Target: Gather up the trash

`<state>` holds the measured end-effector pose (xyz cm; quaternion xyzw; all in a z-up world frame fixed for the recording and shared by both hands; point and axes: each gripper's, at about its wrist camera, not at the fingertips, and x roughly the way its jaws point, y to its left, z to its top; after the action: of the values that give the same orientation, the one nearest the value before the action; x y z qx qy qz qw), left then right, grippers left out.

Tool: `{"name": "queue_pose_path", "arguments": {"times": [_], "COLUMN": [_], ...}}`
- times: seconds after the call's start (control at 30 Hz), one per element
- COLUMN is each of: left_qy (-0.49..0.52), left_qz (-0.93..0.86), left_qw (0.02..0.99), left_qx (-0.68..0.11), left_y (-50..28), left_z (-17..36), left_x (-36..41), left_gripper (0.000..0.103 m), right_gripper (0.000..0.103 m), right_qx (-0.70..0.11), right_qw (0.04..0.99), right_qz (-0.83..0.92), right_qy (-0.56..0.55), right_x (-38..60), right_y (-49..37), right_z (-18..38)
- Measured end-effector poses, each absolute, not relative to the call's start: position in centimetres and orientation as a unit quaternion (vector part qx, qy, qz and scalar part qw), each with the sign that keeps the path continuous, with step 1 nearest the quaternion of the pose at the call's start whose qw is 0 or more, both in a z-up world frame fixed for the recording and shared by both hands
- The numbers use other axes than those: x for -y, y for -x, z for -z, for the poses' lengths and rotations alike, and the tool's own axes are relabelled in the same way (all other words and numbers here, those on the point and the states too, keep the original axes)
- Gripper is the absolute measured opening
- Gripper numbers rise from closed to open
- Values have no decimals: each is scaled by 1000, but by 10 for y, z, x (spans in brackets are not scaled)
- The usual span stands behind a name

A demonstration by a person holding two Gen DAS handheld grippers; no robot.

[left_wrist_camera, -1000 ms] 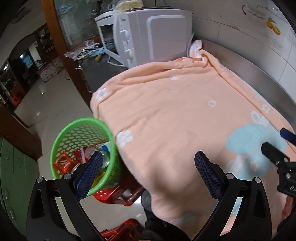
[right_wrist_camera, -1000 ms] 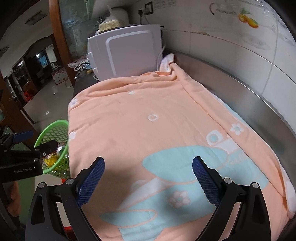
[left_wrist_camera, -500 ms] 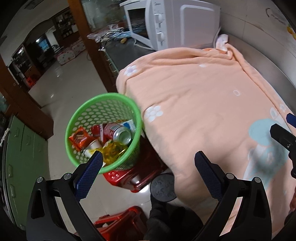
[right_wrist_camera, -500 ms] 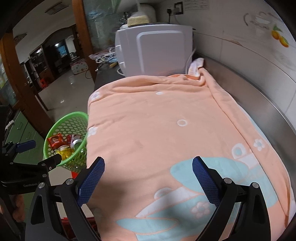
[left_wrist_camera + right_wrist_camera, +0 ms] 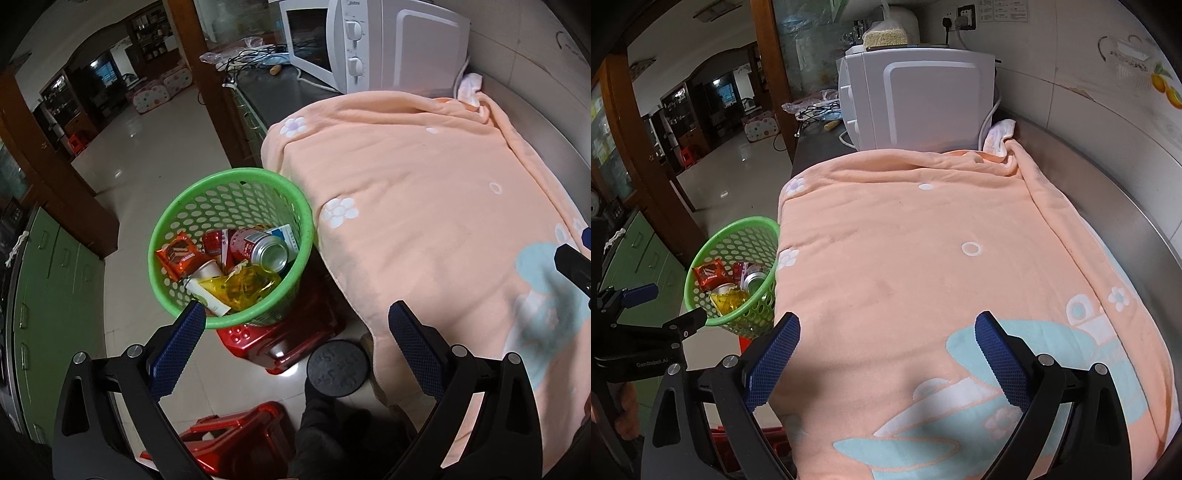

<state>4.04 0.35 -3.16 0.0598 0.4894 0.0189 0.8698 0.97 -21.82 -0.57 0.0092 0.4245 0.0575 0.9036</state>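
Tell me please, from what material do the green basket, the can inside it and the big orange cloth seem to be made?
Green basket: moulded plastic, judging by its glossy walls and regular round holes.
Can: thin metal, probably aluminium; its end shines silver.
Orange cloth: soft matte fabric, perhaps fleece or towelling; it folds and drapes over the counter edge.

A white microwave (image 5: pixel 916 99) stands at the far end of the counter against a tiled wall (image 5: pixel 1089 74); glossy pale floor (image 5: pixel 155 155) left, green cabinets (image 5: pixel 55 280) beside it

Green basket (image 5: pixel 236 181), flowered peach blanket (image 5: pixel 424 206)
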Motion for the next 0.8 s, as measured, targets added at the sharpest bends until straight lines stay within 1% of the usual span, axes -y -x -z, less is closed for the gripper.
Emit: {"name": "queue_pose_path", "arguments": {"times": [0.5,0.8], "left_qy": [-54,-47], "left_qz": [-22,-51], "left_qw": [870,880], "left_qx": [-489,-470], "left_y": [-42,-40], "left_z": [30,22], "left_x": [-1,-9], "left_gripper": [98,98], "right_gripper": [92,93], "right_qx": [-426,-424], "right_qw": [903,904], "right_qz": [-57,-60], "right_qy": [-11,-12], "right_x": [218,217], "right_y": [-9,-9], "right_z": [8,7]}}
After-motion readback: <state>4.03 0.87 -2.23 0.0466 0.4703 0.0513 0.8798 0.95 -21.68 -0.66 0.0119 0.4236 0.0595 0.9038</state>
